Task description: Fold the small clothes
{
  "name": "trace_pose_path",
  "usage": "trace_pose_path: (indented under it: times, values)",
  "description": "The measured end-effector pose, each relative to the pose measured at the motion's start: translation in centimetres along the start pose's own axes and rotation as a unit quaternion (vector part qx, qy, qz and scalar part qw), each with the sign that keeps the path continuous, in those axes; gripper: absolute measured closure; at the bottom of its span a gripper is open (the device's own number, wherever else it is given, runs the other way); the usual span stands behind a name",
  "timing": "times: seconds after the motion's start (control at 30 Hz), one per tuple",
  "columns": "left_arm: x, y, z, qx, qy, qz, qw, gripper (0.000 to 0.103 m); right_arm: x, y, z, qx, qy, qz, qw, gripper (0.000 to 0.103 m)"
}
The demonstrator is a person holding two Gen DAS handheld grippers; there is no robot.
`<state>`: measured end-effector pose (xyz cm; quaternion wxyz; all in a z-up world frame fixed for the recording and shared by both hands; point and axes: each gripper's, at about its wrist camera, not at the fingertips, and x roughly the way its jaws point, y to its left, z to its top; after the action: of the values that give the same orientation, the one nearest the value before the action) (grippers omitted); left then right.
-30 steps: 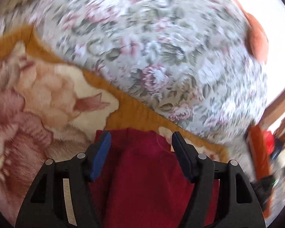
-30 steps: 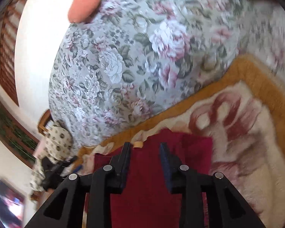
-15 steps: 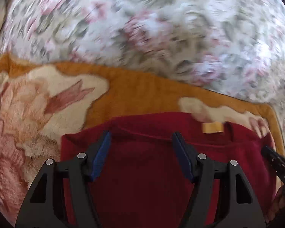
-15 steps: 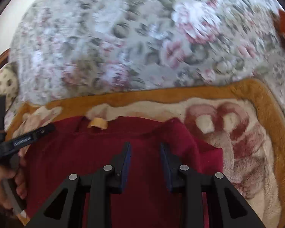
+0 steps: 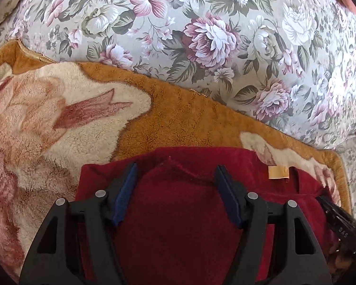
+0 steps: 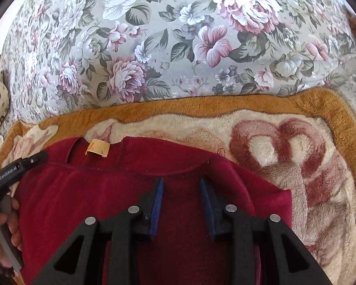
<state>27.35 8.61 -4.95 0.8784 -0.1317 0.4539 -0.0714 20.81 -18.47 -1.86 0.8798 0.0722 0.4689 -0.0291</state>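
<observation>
One red garment (image 6: 106, 201) lies crosswise, collar away; left gripper (image 5: 175, 178) wide, right gripper (image 6: 181, 190) narrow, opening.

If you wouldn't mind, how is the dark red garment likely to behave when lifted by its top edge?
The dark red garment looks like soft fleece, so it probably droops. Its folded shoulders would likely fall open. On the plush blanket it may drag.

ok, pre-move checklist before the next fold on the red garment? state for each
1. Red garment lying on the fleece blanket: ok.
2. Neck label visible at the far edge: ok.
3. Left tool open over the fabric: ok.
4. Right tool opening, fabric between the jaws; pads pressing on it: cannot tell.
5. Near hem flat: cannot tell, hidden by both tools.
6. Top layer smooth: not ok, a folded flap shows.
</observation>
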Motion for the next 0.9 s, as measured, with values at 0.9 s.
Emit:
trace_pose_path:
  times: [0.9]
  values:
    - [0.0, -0.1, 0.1, 0.005, -0.004, -0.009, 0.9999, 0.029, -4.1, 10.2, -1.8, -0.104, 0.026, 0.043, 0.993, 0.068]
